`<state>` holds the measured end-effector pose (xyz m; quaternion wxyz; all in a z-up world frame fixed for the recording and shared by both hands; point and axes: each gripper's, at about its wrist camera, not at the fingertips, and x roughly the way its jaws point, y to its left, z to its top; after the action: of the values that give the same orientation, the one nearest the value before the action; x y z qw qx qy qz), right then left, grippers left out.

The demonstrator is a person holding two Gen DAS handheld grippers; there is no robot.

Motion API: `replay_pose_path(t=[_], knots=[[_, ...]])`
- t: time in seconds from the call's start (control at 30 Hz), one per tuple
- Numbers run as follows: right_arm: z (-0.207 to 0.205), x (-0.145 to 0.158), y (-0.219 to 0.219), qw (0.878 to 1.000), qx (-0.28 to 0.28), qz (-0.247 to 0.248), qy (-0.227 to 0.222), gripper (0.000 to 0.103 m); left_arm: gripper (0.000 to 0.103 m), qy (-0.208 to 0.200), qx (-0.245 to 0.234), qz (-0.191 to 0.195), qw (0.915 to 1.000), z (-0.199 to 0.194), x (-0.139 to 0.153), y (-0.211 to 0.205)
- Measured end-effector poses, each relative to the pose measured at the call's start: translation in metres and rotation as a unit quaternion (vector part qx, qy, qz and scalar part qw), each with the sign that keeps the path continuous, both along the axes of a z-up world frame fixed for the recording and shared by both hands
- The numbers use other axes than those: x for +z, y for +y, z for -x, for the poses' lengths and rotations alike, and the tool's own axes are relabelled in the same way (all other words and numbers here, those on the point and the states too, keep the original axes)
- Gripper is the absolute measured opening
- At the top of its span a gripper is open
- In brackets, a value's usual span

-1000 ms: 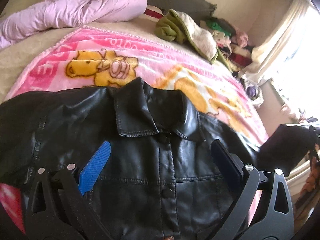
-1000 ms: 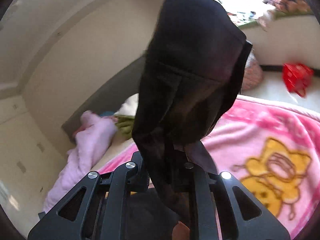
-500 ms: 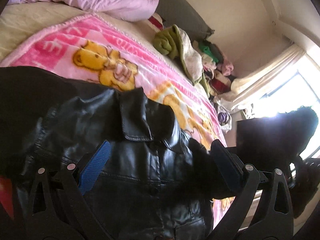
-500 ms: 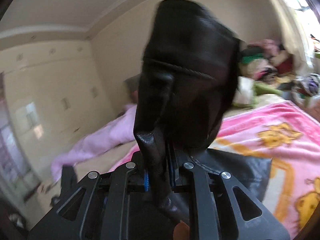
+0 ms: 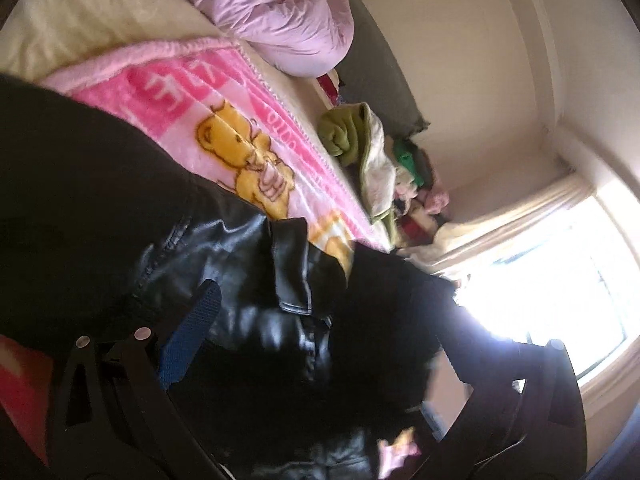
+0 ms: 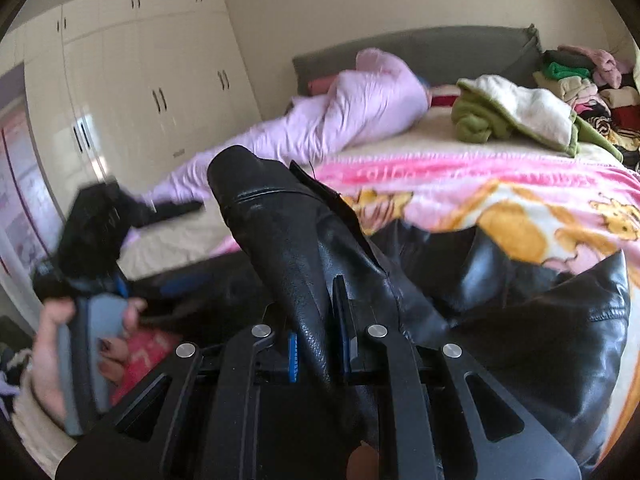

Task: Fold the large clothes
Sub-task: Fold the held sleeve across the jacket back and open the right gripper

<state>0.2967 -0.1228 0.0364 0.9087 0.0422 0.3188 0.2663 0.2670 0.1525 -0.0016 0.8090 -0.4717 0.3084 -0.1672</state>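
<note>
A black leather jacket [image 5: 256,288] lies front-up on the pink bear blanket [image 5: 224,120], collar [image 5: 290,268] toward the pillows. My left gripper [image 5: 320,320] is open just above the jacket's chest, holding nothing. My right gripper [image 6: 318,316] is shut on the jacket's sleeve [image 6: 288,232], which stands up from the jaws and leans over the jacket body [image 6: 552,320]. The sleeve also shows as a dark mass in the left wrist view [image 5: 392,304]. The left gripper shows in the right wrist view [image 6: 96,240], held in a hand.
A lilac duvet [image 6: 340,112] lies at the head of the bed. A green and cream garment [image 6: 516,112] and a pile of clothes [image 6: 580,76] sit at the far right. Wardrobe doors [image 6: 132,92] stand left of the bed; a bright window [image 5: 560,280] is on the other side.
My right gripper has swung the sleeve down and across, from high in the air to low over the jacket body. My left gripper has tilted and stayed open over the chest.
</note>
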Motion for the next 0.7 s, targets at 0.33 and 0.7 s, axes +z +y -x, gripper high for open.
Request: replay_pose_path(t=[0.33, 0.7], knots=[[0.001, -0.052, 0.043, 0.994, 0.025, 0.074, 0.077, 0.076, 0.094, 0.077, -0.034, -0.013, 0.9964, -0.014, -0.032, -0.010], [0.051, -0.027, -0.034, 0.994, -0.005, -0.015, 0.111, 0.095, 0.094, 0.123, -0.065, -0.165, 0.9765, -0.007, -0.048, -0.044]])
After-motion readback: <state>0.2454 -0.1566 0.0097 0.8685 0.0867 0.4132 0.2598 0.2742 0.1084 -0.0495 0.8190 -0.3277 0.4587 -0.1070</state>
